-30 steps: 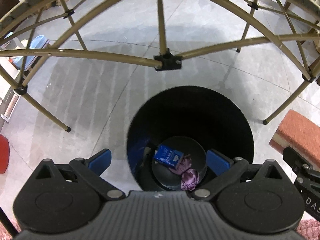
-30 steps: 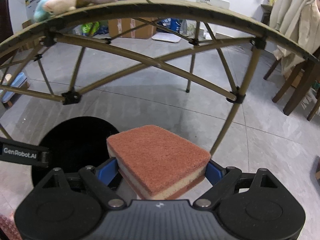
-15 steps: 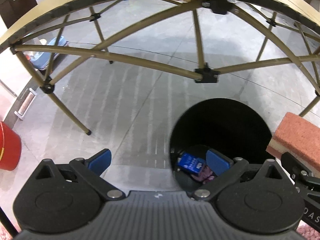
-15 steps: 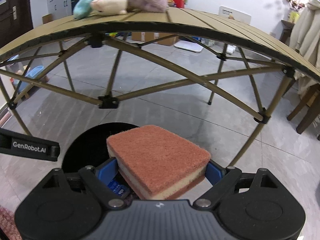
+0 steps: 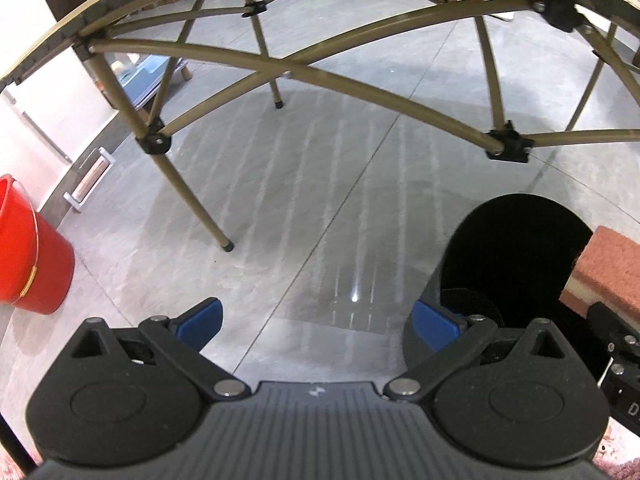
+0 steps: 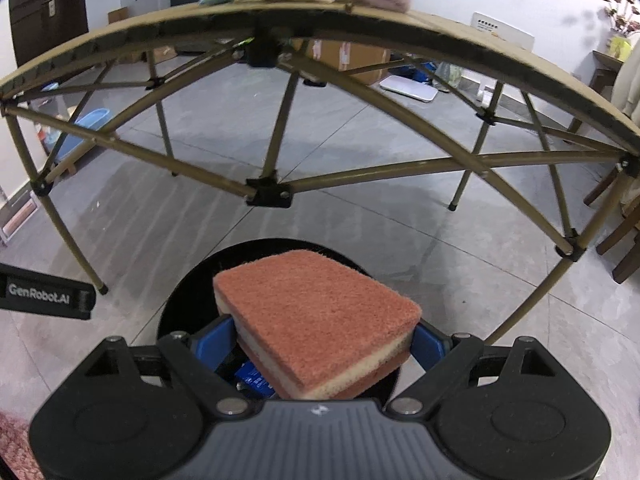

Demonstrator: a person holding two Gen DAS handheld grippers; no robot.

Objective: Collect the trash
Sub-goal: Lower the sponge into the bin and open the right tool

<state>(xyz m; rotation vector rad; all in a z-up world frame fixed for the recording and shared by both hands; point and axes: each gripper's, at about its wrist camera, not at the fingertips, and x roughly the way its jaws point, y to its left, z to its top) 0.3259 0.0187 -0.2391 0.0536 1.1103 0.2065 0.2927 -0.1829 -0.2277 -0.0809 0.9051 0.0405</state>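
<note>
Item 1: sponge [image 6: 320, 316], clamped flat between the right gripper [image 6: 320, 344] pads, hung over the black bin [image 6: 192, 296] mouth for dropping; blue wrapper [image 6: 252, 380], seemingly trash, below.
Item 2: left gripper [image 5: 316, 320], jaws apart, empty, beside the bin to leave room.

Scrub sponge [image 6: 320, 316]: reddish-brown pads top & bottom, cream foam core, tilted, directly above open mouth of black trash bin [image 6: 180, 292]. Blue packet [image 6: 254, 378] visible inside bin, under sponge.
</note>
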